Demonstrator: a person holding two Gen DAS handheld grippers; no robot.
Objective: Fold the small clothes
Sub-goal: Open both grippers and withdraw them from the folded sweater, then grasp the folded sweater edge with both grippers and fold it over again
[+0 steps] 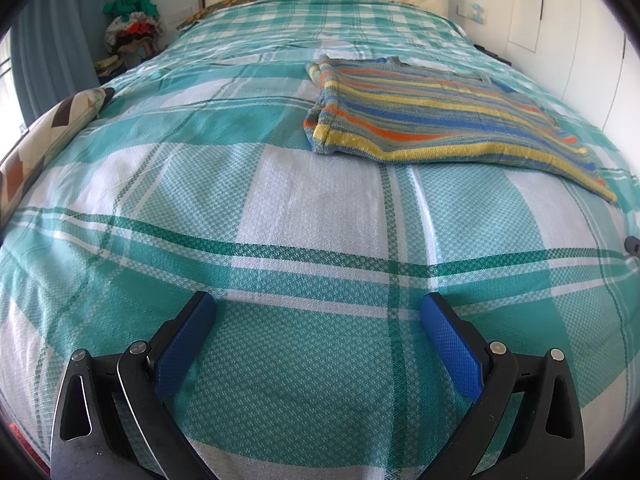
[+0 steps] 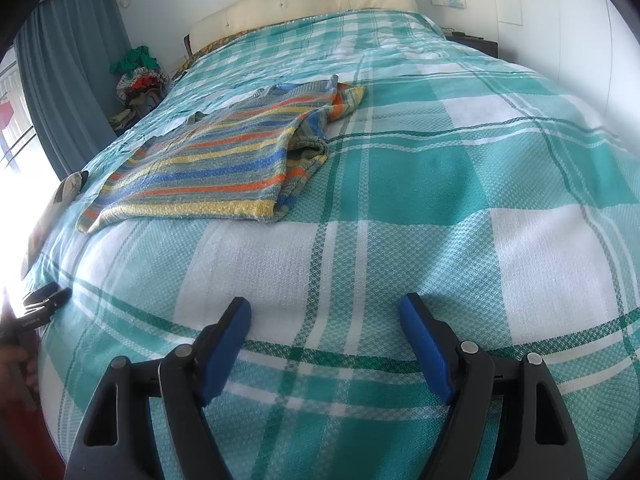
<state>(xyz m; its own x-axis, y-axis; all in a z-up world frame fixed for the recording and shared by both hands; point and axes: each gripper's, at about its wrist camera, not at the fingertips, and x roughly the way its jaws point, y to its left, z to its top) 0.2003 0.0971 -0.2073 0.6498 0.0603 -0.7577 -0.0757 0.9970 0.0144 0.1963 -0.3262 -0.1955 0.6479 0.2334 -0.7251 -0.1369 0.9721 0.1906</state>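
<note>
A small knitted top striped in blue, yellow, orange and grey (image 1: 440, 116) lies flat on the bed's teal-and-white checked cover (image 1: 280, 208), with 1 sleeve side already tucked in along its edge. The left hand-held gripper (image 1: 318, 312) and the right hand-held gripper (image 2: 325, 312) both hover over bare cover nearer the foot of the bed, jaws apart and holding nothing, well apart from the garment. The fold looks partly done; the next move likely calls for reaching forward to pinch the near hem corners.
</note>
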